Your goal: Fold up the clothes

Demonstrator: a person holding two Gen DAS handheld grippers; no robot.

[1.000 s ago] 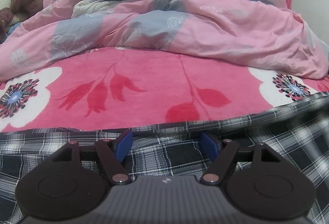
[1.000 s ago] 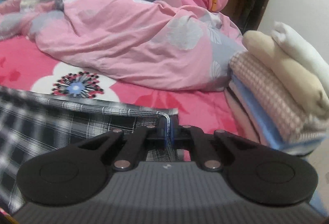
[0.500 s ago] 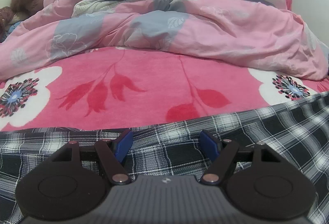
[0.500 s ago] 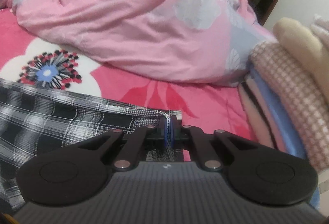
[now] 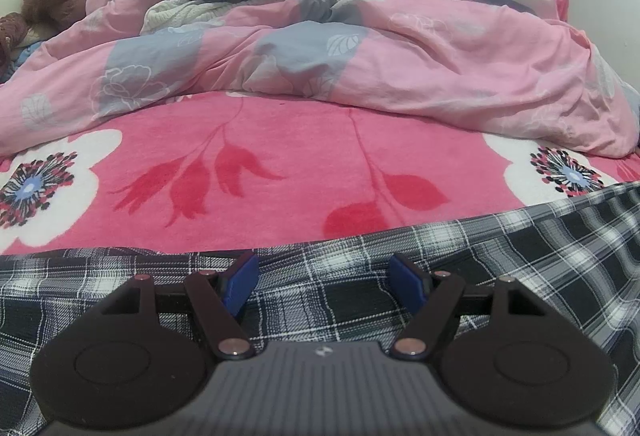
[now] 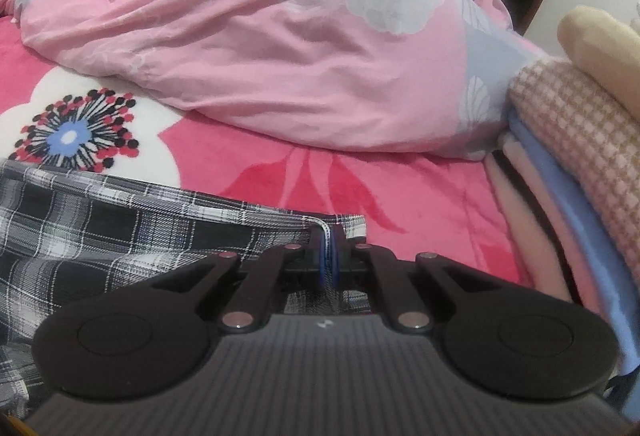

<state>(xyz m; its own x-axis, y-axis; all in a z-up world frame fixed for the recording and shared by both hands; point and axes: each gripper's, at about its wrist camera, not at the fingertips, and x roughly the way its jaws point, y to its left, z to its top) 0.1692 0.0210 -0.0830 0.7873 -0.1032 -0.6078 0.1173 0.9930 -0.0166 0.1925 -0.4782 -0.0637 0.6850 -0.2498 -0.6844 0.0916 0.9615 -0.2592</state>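
While my right tongs (image 6: pixel 330 256) pinch the plaid cloth's (image 6: pixel 120 232) far right corner, my spread left tongs (image 5: pixel 324 286) hover over its far edge, leftward.

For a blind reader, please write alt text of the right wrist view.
The right gripper is shut on the corner of a black-and-white plaid garment lying on a pink floral blanket. Behind it lies a rumpled pink duvet; a stack of folded clothes sits at the right.

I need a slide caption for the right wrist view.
Right gripper pinches the plaid garment corner on the pink floral blanket.
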